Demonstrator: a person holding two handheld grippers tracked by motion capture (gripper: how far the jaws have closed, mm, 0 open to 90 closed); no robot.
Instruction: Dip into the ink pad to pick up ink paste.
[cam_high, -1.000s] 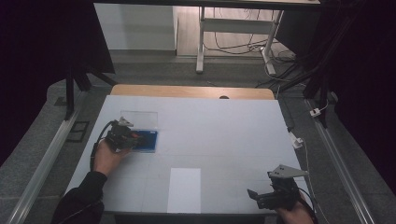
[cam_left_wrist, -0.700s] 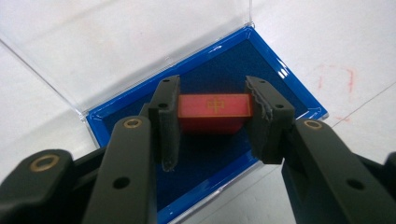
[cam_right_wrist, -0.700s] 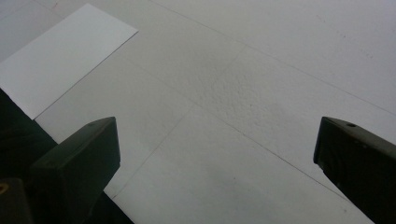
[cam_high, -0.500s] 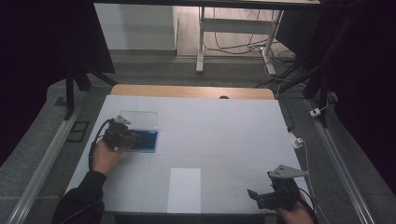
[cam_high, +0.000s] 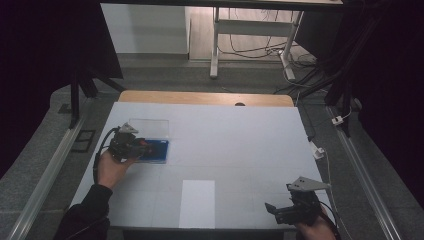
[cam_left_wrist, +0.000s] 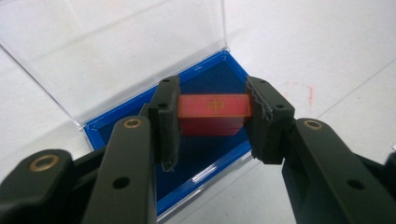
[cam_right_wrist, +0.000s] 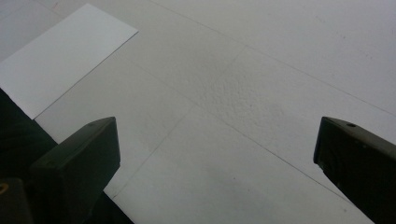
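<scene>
The left gripper (cam_left_wrist: 212, 122) squeezes the small red block (cam_left_wrist: 214, 112) by its hard flat ends over the blue box (cam_left_wrist: 219, 79); it looks light, and the right gripper (cam_right_wrist: 215, 154) hangs wide apart.

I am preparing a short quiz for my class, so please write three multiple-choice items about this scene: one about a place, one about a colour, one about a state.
1. Where is the blue box on the table?
A. left side
B. right side
C. far middle edge

2. What colour is the block between the jaws of the left gripper?
A. green
B. red
C. yellow

3. What is the state of the clear lid of the box?
A. shut
B. taken off and lying apart
C. open, tilted back

Answers: 1 A, the high view shows it by the person's left hand. 2 B, the left gripper view shows a red block with a gold mark. 3 C, the lid stands back from the box's far edge.
</scene>
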